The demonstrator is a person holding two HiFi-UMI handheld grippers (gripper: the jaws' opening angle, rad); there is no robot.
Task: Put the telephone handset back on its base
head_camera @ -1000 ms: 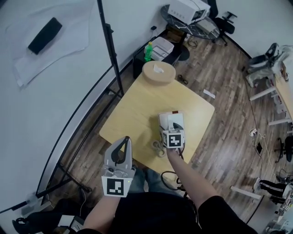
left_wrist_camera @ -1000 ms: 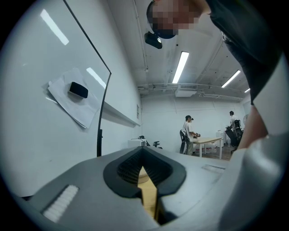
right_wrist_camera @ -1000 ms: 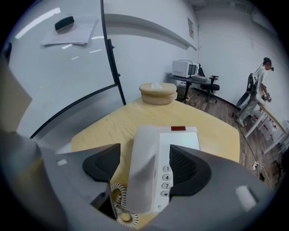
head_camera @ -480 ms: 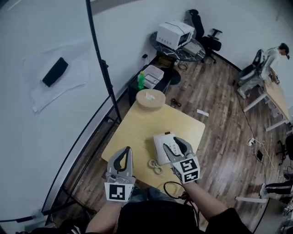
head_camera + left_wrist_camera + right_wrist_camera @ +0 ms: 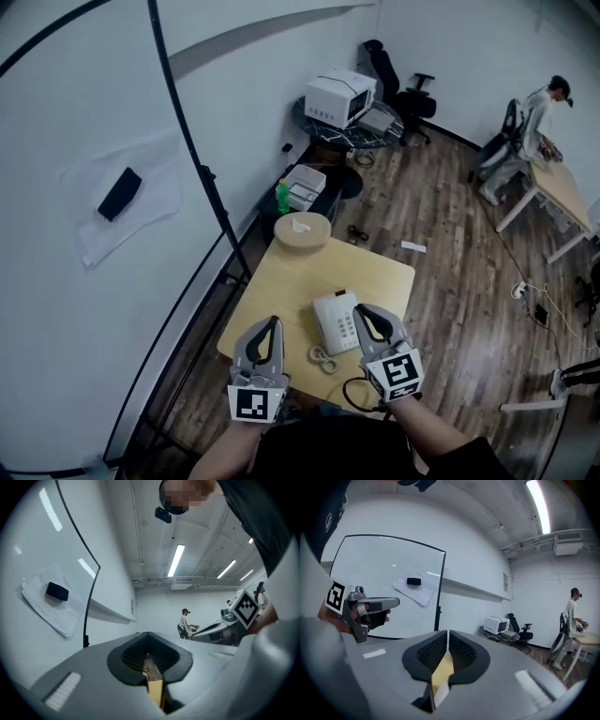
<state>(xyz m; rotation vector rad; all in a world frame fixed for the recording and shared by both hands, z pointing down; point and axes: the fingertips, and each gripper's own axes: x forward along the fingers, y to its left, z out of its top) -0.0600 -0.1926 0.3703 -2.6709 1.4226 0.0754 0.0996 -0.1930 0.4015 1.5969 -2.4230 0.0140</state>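
The white telephone base (image 5: 349,328) sits on the wooden table (image 5: 281,286), and the handset (image 5: 327,320) looks to lie along its left half. A coiled cord (image 5: 322,356) rests just in front of it. My right gripper (image 5: 359,311) hangs above the phone's near right corner, apart from it. Its jaws have just been closing, with nothing between them; the pads meet in the right gripper view (image 5: 446,634). My left gripper (image 5: 273,322) is raised to the left of the phone, shut and empty (image 5: 148,654).
A round wooden tub (image 5: 302,230) stands at the table's far end, with a green bottle (image 5: 281,195) behind it. A black pole (image 5: 202,169) leans along the whiteboard at left. A person (image 5: 542,105) works at a desk far right.
Both grippers have risen away from the table, the right one much more. The right gripper left the phone, swung level and its jaws went from open to shut.
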